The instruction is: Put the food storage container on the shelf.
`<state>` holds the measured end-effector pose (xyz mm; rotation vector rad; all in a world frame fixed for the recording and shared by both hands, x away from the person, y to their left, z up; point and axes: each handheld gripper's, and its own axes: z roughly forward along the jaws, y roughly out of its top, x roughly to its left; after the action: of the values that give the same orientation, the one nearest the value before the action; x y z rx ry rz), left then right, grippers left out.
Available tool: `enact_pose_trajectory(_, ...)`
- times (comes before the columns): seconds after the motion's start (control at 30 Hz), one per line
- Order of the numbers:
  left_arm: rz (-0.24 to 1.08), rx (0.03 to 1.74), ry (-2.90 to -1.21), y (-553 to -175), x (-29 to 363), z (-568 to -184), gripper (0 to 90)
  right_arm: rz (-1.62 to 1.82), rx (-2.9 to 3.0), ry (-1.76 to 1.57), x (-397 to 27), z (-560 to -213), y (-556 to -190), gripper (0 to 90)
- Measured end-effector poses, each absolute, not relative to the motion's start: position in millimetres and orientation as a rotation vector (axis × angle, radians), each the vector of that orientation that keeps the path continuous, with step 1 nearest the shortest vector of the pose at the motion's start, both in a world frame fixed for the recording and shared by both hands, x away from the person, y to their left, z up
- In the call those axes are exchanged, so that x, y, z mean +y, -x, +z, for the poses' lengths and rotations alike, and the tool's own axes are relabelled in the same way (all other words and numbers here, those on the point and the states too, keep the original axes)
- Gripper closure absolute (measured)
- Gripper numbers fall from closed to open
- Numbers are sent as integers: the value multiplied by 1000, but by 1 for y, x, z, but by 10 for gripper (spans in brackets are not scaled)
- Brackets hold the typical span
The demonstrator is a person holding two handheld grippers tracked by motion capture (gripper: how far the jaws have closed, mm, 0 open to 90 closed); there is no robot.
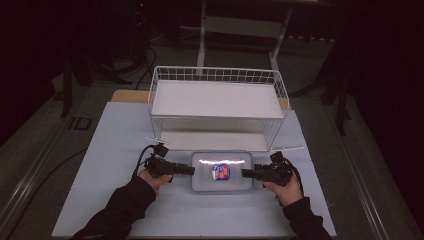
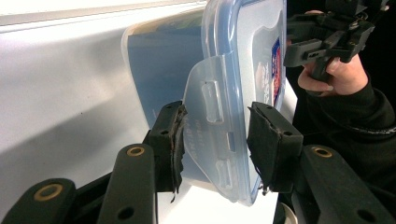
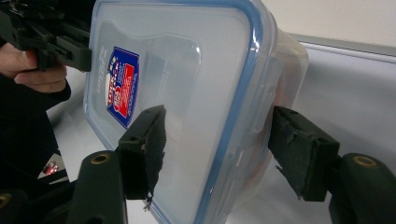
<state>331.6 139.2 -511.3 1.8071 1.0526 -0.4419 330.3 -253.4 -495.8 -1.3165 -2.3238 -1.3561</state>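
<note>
A clear plastic container (image 1: 220, 172) with a blue-rimmed lid and a red and blue label lies on the white table, in front of the wire basket. My left gripper (image 1: 190, 170) is at its left end. In the left gripper view that gripper (image 2: 217, 126) is shut on the lid's latch flap (image 2: 210, 102), one pad on each side. My right gripper (image 1: 245, 173) is at the container's right end. In the right gripper view its jaws (image 3: 219, 130) straddle that end of the container (image 3: 187, 70), one pad over the lid, the other a little off the underside.
A white wire basket (image 1: 217, 75) with a flat white floor stands behind the container, with dark floor and table legs beyond. The white table (image 1: 115, 150) has bare room at both sides. The person's hands and dark sleeves come in from the near edge.
</note>
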Motion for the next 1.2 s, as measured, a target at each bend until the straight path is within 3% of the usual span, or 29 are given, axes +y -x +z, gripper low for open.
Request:
enact_pose_trajectory(0.37,-370,1070,-1797,-318,136,-509,565,-1374,-2324,1317,-257,-493,-324,450)
enact_pose_trajectory(1.2,-210,1058,-1825,-310,132,-495,553,-1382,-2413,1309,-251,-482,-320,467)
